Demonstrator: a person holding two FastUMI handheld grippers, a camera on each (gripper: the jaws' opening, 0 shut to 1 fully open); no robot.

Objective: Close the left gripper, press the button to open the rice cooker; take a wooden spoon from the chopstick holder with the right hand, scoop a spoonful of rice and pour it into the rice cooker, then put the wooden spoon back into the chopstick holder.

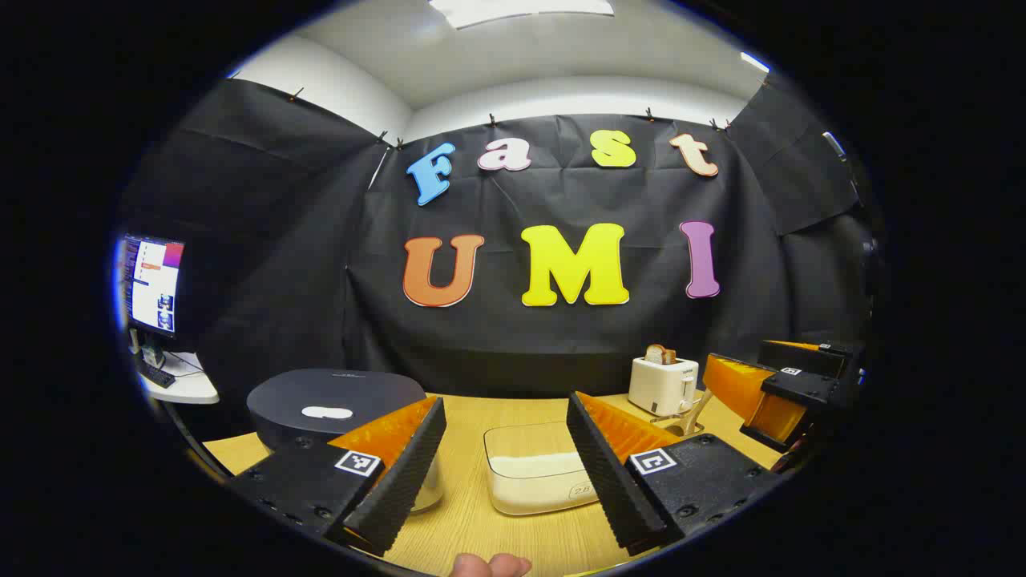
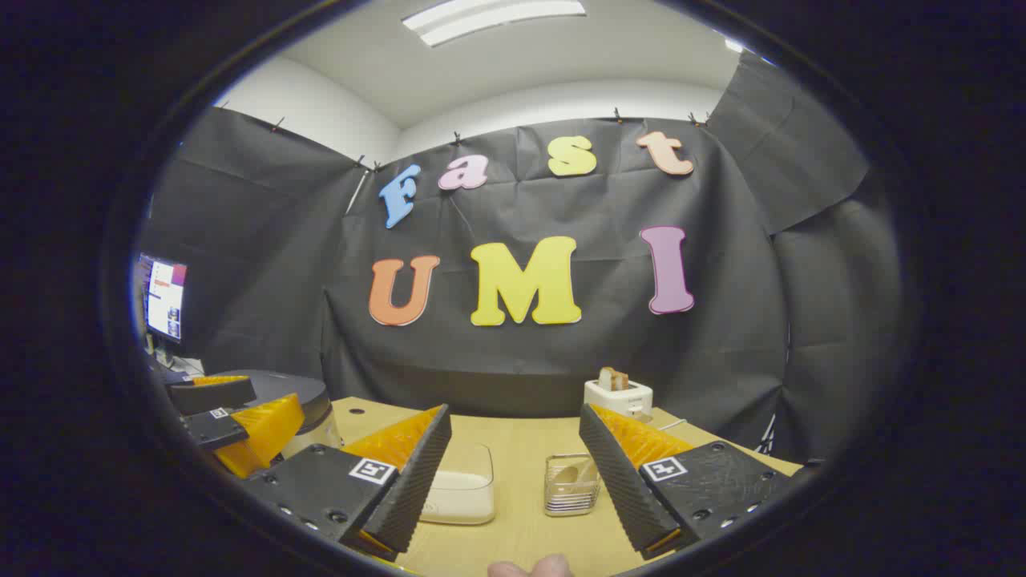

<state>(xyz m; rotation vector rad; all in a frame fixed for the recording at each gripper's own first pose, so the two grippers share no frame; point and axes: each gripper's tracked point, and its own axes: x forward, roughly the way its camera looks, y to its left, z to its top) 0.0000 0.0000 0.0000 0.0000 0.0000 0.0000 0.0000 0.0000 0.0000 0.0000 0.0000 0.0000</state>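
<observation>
Left gripper wide apart, empty, hovering above table; must close before pressing button. Rice cooker at 10 o'clock, lid down. Rice box dead ahead. Right gripper wide, empty; spoon holder at 1 o'clock, within easy reach.

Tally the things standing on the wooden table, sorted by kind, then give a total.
Rice cooker: 1
Rice container: 1
Chopstick holder: 1
Toaster: 1
Total: 4
</observation>
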